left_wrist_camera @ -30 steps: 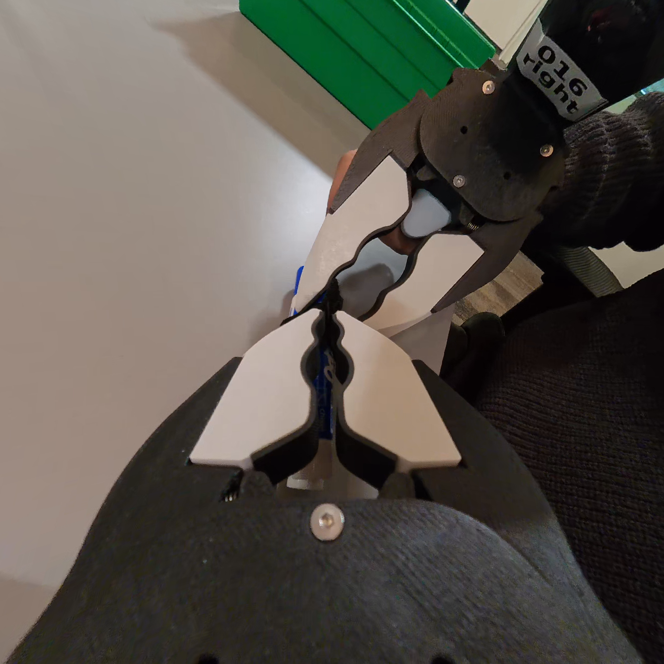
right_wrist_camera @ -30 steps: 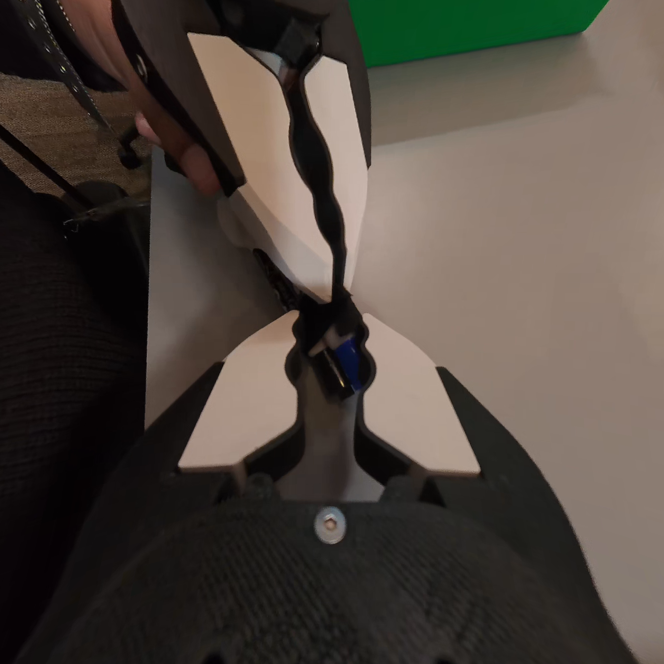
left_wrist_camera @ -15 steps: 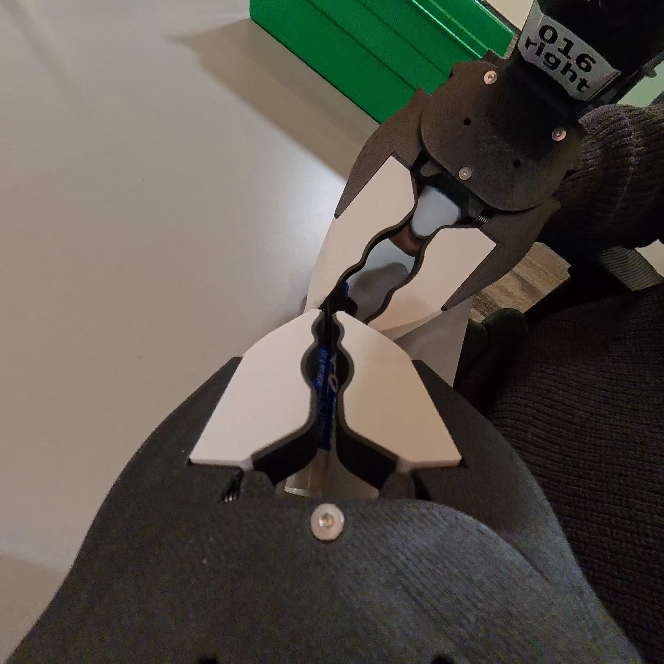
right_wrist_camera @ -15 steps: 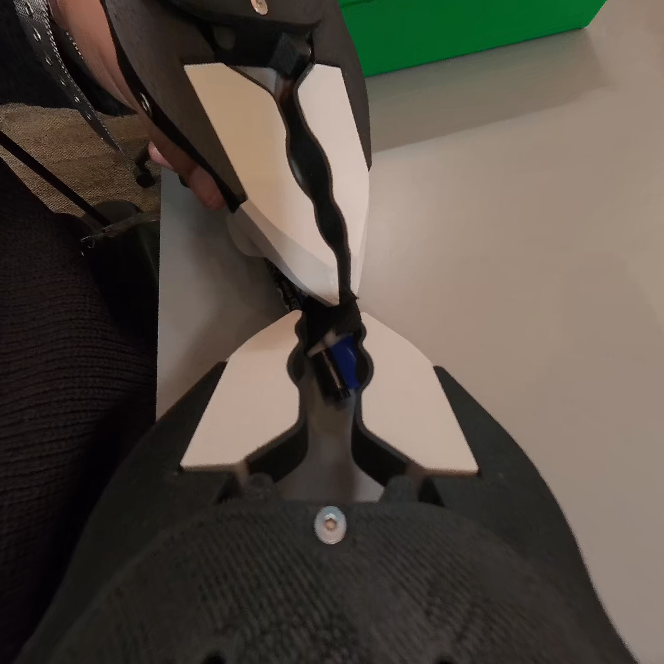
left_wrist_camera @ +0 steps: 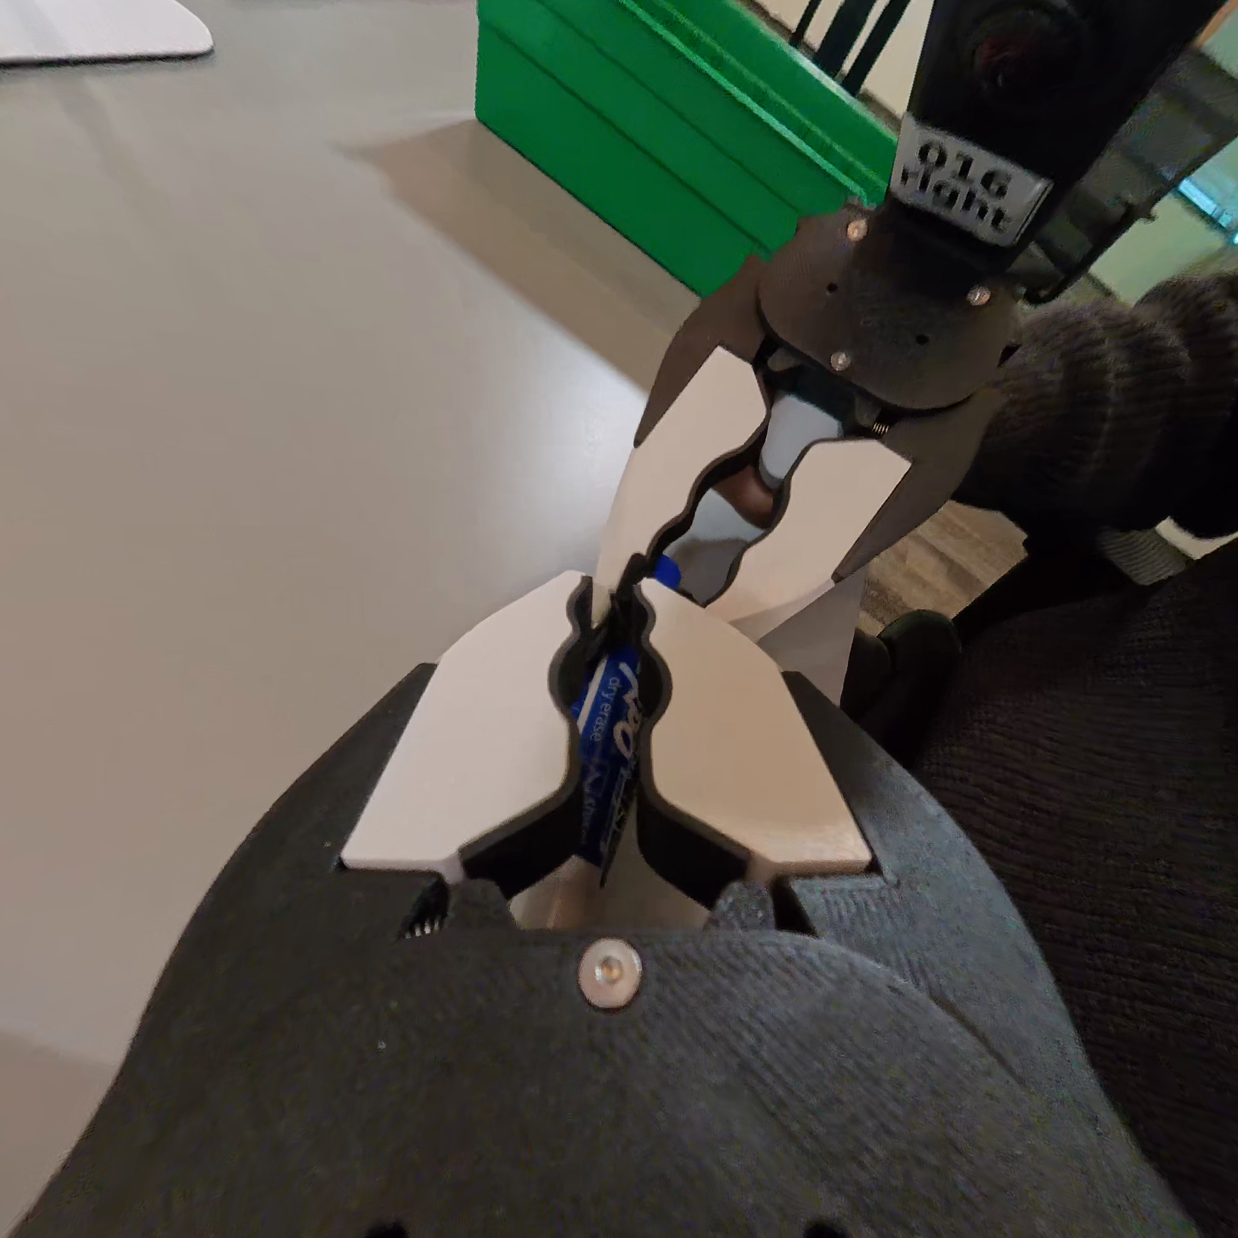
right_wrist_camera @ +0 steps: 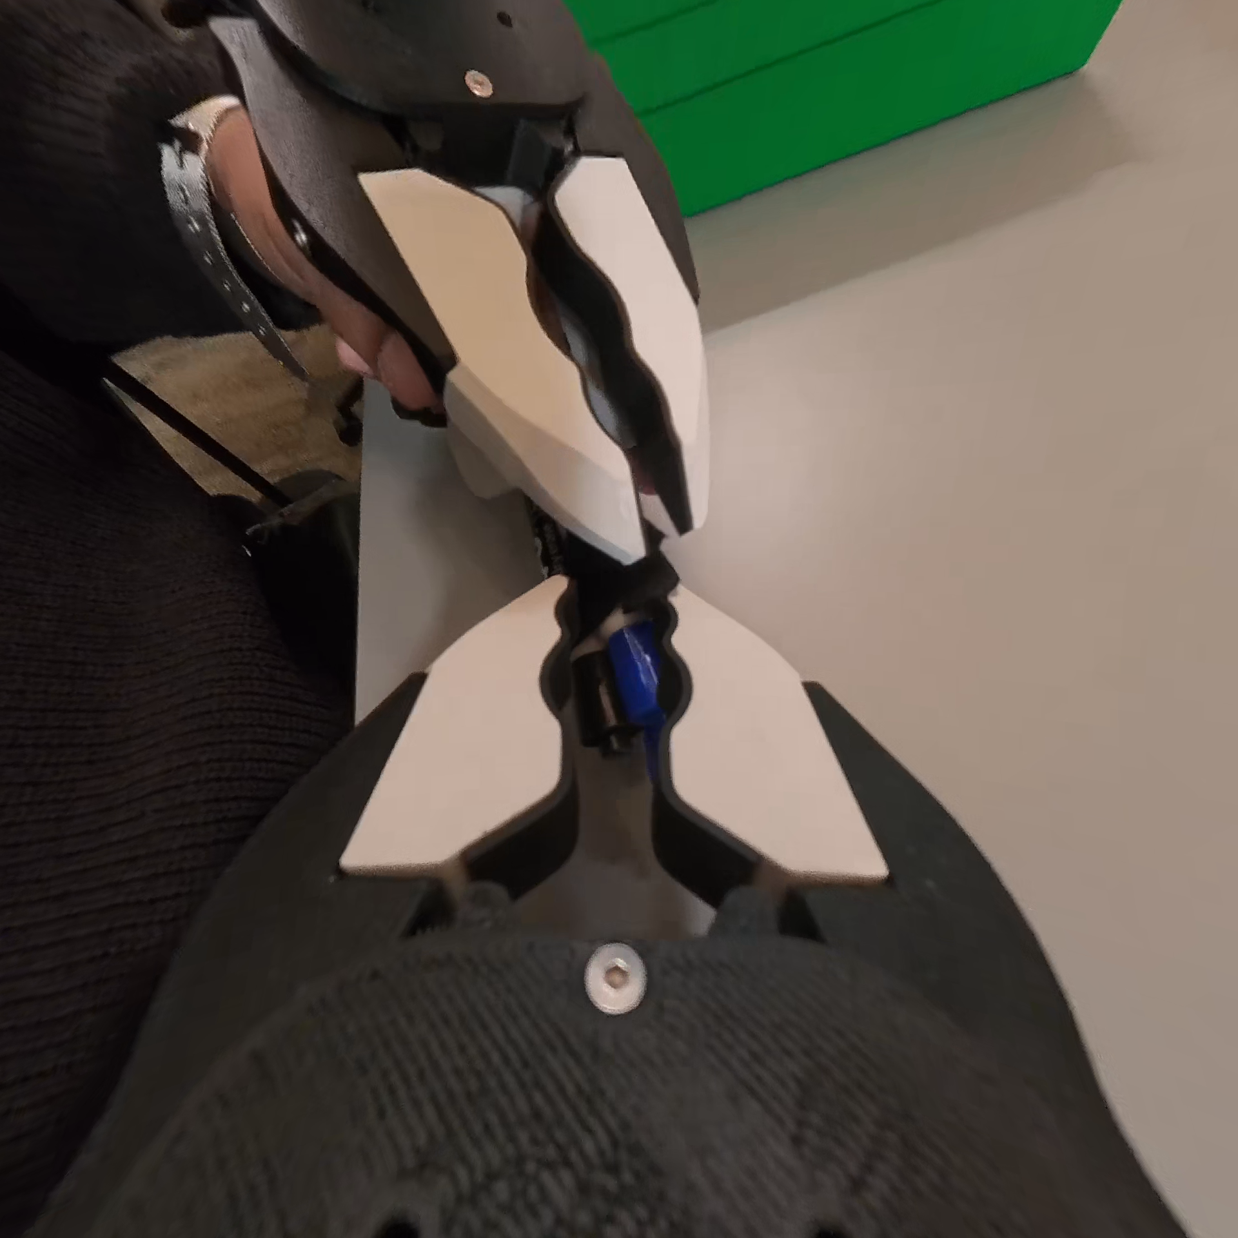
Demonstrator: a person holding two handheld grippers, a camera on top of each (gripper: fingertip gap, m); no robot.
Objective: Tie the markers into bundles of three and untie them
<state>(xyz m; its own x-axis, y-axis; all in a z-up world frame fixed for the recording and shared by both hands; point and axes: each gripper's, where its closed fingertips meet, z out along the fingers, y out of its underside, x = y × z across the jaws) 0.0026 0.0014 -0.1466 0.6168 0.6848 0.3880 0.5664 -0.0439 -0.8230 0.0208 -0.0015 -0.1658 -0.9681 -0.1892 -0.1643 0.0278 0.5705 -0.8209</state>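
Two claws meeting tip to tip over a grey table [left_wrist_camera: 234, 402]

The left claw [left_wrist_camera: 613, 606] is clamping a blue dry-erase marker [left_wrist_camera: 606, 730]; the right claw [right_wrist_camera: 620, 603] is pinching its blue cap [right_wrist_camera: 636, 666], nearly closed; a green box [left_wrist_camera: 636, 134] is sitting beyond; a dark knitted sleeve [left_wrist_camera: 1105, 415] is showing.

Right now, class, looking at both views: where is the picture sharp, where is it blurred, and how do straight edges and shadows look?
Left wrist view: the marker between the fingers is smeared, while the green box looks crisp and casts a soft shadow on the table. Right wrist view: the blue cap and the other gripper are slightly blurred; the table edge bends from the wide lens.
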